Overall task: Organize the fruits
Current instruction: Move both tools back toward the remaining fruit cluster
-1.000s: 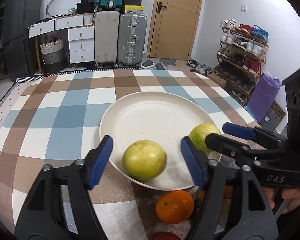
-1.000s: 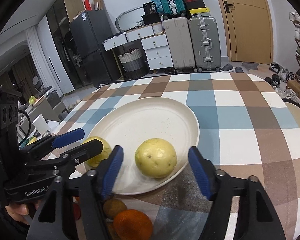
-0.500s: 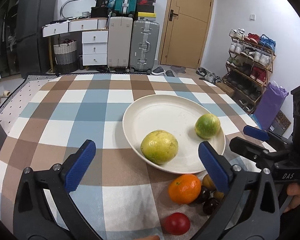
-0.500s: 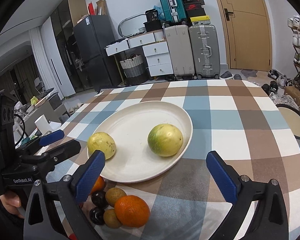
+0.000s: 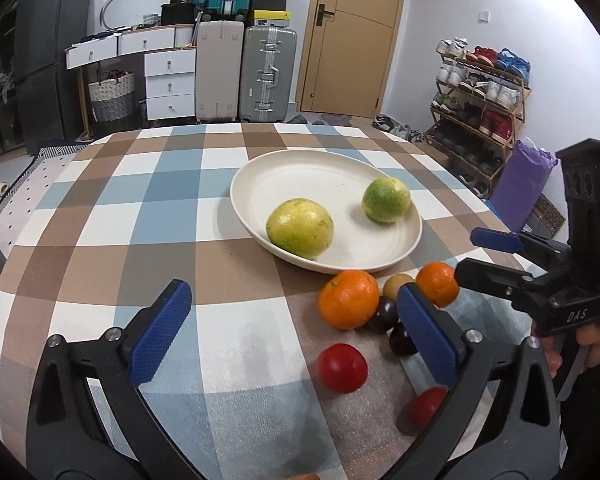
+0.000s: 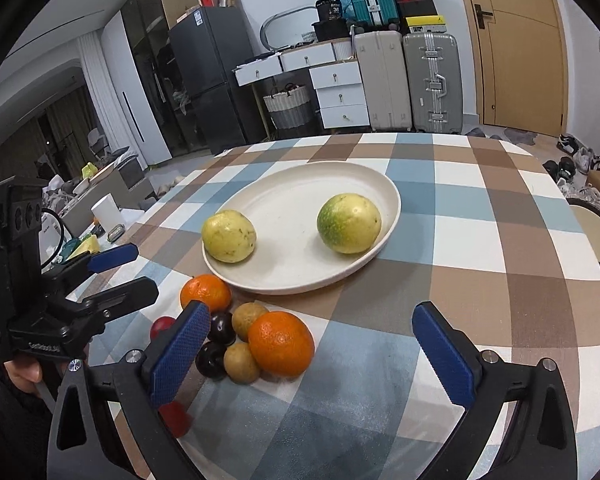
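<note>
A cream plate [image 5: 340,184] [image 6: 284,216] on the checked tablecloth holds two yellow-green round fruits [image 5: 300,228] [image 5: 386,200], also in the right wrist view [image 6: 229,236] [image 6: 349,223]. In front of the plate lies a heap: two oranges [image 5: 348,299] [image 5: 437,284] [image 6: 281,343] [image 6: 205,293], brown kiwis [image 6: 249,320], dark plums [image 6: 211,360] and red fruits [image 5: 342,368]. My left gripper [image 5: 296,332] is open and empty, left of the heap. My right gripper [image 6: 312,354] is open and empty above the heap's right side.
The round table's edge [image 6: 580,216] curves off on the right. Suitcases [image 5: 266,72], white drawers [image 5: 170,80], a door [image 5: 352,36] and a shoe rack [image 5: 480,100] stand beyond the table. A white cup [image 6: 107,212] sits off to the left.
Both grippers have drawn back from the plate toward the near edge and opened wider, each leaving a yellow-green fruit on the plate. The heap of small fruits has come into view.
</note>
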### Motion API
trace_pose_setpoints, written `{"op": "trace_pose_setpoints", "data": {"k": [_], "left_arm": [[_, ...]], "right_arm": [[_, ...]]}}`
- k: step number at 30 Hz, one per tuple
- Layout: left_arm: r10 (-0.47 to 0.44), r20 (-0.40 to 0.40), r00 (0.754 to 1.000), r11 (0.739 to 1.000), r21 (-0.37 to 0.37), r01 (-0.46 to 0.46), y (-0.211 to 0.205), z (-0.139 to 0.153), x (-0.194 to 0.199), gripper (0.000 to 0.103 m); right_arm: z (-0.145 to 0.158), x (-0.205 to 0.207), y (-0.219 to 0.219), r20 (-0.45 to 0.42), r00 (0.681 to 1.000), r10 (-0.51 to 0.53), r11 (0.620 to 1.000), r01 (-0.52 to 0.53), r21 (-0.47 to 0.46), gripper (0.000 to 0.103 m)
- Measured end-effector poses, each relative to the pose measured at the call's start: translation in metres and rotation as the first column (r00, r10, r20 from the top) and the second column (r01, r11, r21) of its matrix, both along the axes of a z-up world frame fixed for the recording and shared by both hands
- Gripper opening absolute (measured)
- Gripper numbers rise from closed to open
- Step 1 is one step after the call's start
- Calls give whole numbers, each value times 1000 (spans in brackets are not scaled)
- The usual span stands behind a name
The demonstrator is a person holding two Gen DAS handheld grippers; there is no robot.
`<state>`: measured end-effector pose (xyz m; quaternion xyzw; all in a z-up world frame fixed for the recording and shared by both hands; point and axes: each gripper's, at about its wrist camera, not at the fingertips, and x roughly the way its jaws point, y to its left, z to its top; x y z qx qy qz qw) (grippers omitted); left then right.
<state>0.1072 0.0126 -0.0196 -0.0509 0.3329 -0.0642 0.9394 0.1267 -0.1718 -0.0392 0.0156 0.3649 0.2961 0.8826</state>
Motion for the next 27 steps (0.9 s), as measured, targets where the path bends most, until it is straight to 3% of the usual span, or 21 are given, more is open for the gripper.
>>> {"op": "trace_pose_setpoints", "data": {"k": [6,9,13,21,27], "left_arm": [[-56,-16,998,998,-3,55,-9,-1,-3,102],[-87,-65,994,996,1,88,-12,-5,0,102],[-104,-81,991,995,1,104,-11,-6,0,102],[-139,-127,982,990,15,142,-13,-13,0,102],[-205,-172,964,979,-32,202,-15,-21,3,84]], "right_arm": [[-3,-3,6,-22,999,42,999,-43,-22,103],[-7,0,5,-50,998,44,999,-45,-23,101],[-12,3,6,-82,995,54,998,-57,-36,88],[-17,3,8,-136,984,110,994,-110,10,74],[-18,1,10,-156,977,144,989,-140,38,58]]}}
